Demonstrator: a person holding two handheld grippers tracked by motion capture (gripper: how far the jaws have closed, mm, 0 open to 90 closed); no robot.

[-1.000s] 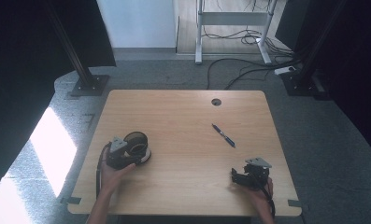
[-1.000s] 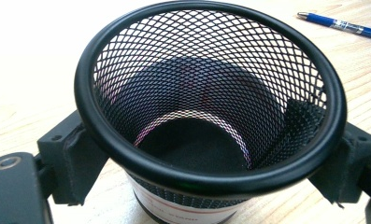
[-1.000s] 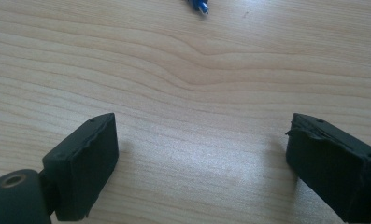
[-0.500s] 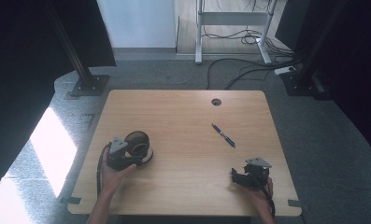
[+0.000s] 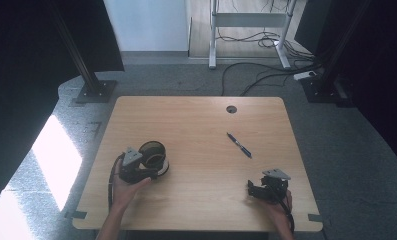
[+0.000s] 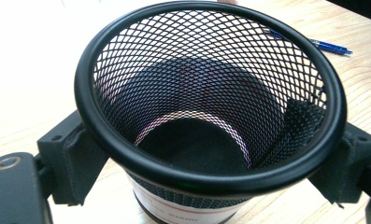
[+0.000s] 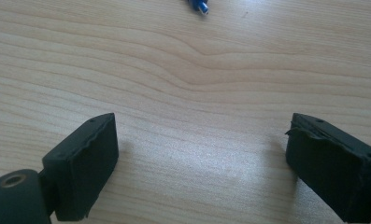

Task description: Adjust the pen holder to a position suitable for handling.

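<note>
Standing upright on the wooden table [image 5: 201, 125], near its left front part, a black wire-mesh pen cup [image 5: 153, 156] is round, with a thick smooth black rim and diamond-pattern mesh walls; in the left gripper view its inside [image 6: 206, 107] looks empty, with a dark solid floor and a pale ring of light where wall meets base. The left gripper [image 5: 136, 167], held by the person's left hand [image 5: 123, 190], sits just behind the cup on the person's side, and its two black jaws press against the cup's outer wall on opposite sides just under the rim, so it is clamped on the cup. A white band runs round the lower outside of the cup in the left gripper view, with faint grey lettering on it that is too small and cut off to read. A blue pen [image 5: 239, 145] lies flat on the table, well apart from the cup toward the right and slanted; the left gripper view shows it [image 6: 330, 45] beyond the cup's far rim. The right gripper [image 5: 268, 187], held by the right hand [image 5: 278, 212] near the table's right front edge, has its jaws spread wide with bare wood between them, and the pen's tip [image 7: 198, 5] lies well ahead of them.
</note>
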